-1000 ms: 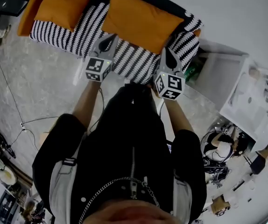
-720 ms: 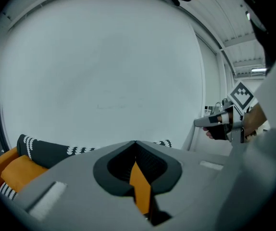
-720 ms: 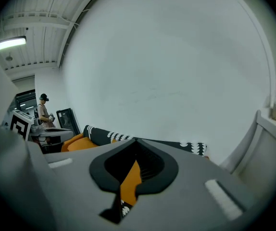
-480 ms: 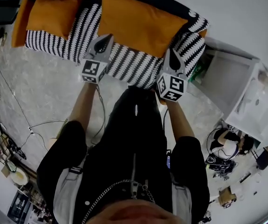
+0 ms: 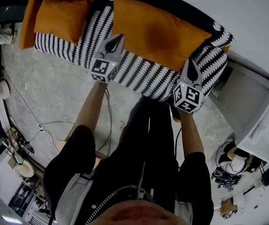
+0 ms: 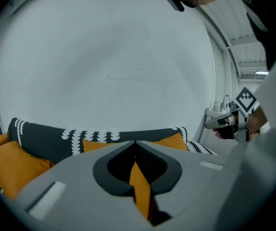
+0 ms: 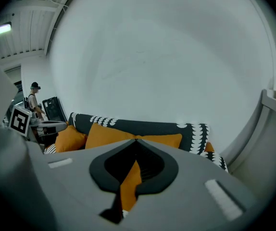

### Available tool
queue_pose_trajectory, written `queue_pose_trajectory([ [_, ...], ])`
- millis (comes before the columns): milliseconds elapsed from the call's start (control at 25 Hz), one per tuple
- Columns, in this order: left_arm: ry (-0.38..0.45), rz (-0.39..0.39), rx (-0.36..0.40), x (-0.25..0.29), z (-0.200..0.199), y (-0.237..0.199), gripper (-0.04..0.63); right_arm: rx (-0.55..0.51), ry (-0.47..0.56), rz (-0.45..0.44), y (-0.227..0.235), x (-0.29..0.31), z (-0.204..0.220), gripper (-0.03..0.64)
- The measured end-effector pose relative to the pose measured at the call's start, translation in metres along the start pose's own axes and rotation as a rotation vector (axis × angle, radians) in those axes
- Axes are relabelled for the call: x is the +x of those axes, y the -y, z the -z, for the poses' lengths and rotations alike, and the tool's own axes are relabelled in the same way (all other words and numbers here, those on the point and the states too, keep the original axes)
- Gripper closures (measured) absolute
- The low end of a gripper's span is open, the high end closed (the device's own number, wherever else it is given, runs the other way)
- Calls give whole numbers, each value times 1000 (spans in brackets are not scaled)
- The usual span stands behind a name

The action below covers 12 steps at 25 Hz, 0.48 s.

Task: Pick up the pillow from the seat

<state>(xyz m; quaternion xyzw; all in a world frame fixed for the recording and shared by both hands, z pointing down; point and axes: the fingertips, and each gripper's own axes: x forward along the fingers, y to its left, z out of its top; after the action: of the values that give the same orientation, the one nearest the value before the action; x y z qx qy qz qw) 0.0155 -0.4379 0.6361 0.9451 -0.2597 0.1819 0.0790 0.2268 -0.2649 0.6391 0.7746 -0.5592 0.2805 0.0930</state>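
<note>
now both hands lower and spread wider than a second ago. left gripper and right gripper, jaws closed, empty, flank big orange pillow resting on striped sofa seat. approach only, seemingly no contact yet.

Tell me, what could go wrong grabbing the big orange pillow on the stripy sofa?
Both the left gripper and right gripper are shut; unless they open, they would likely shove the large orange fabric pillow instead of gripping it. A smaller orange pillow sits on the black-and-white striped sofa too, so the wrong one might get grabbed.
</note>
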Motion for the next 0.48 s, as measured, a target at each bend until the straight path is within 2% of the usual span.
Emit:
queue_pose_trajectory([
  [320,-27,-31,27,25,45,-52,584,-1,-37,61,20,26,41,614],
  [400,-36,-32,41,32,55,-61,572,-2,-50,91,28,34,49,614],
  [480,-53,-16,44,38,66,-63,523,4,-61,117,39,37,56,614],
])
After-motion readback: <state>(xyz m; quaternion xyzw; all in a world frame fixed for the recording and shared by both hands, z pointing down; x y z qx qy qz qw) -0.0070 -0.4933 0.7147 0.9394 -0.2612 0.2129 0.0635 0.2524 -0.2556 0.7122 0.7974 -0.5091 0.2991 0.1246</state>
